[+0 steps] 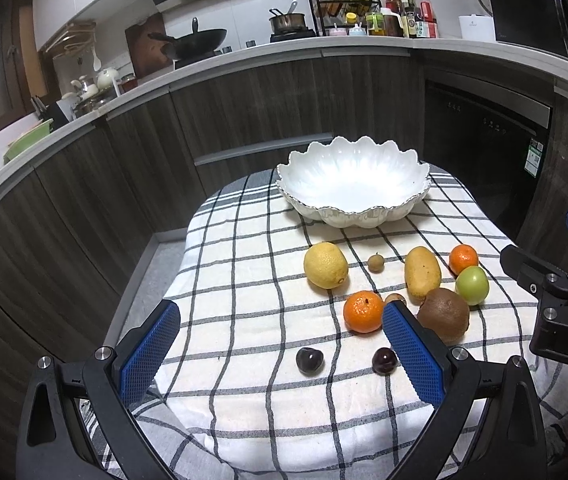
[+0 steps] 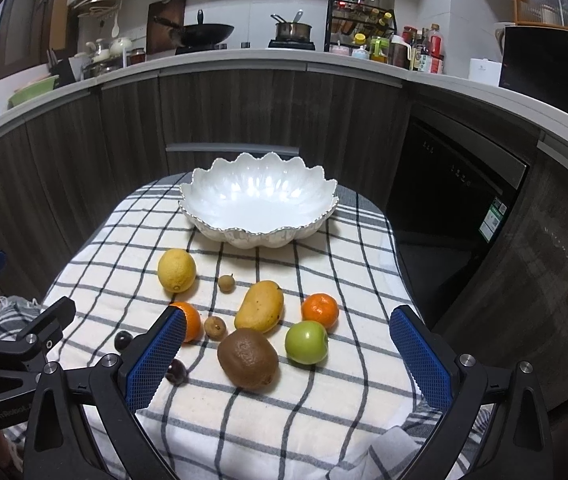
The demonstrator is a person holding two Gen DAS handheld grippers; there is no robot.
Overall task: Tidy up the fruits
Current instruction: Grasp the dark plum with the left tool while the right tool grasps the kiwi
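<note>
**A:** Where are you both right now?

**B:** My left gripper [image 1: 282,344] hangs spread wide and empty over the checked cloth [image 1: 244,400], two dark cherries [image 1: 309,361] between its fingers. My right gripper [image 2: 288,354] is equally agape, nothing in it, with the kiwi [image 2: 248,359] and green apple [image 2: 307,342] between its pads.

**A:** And the rest?

**B:** Ahead of my right jaws: mango [image 2: 260,306], two tangerines [image 2: 320,310], lemon [image 2: 177,270], two small brown longans [image 2: 226,283]. Beyond them all, the white scalloped bowl [image 2: 204,192] sits empty.

**A:** How will the kiwi take a grip?

**B:** Soft, I'd guess, fuzzy enough not to slip. I'd close across its short middle, gently. The apple looks firm but glossy, so squarely at its widest. The cherries are tiny, likely to roll or bruise.
</note>
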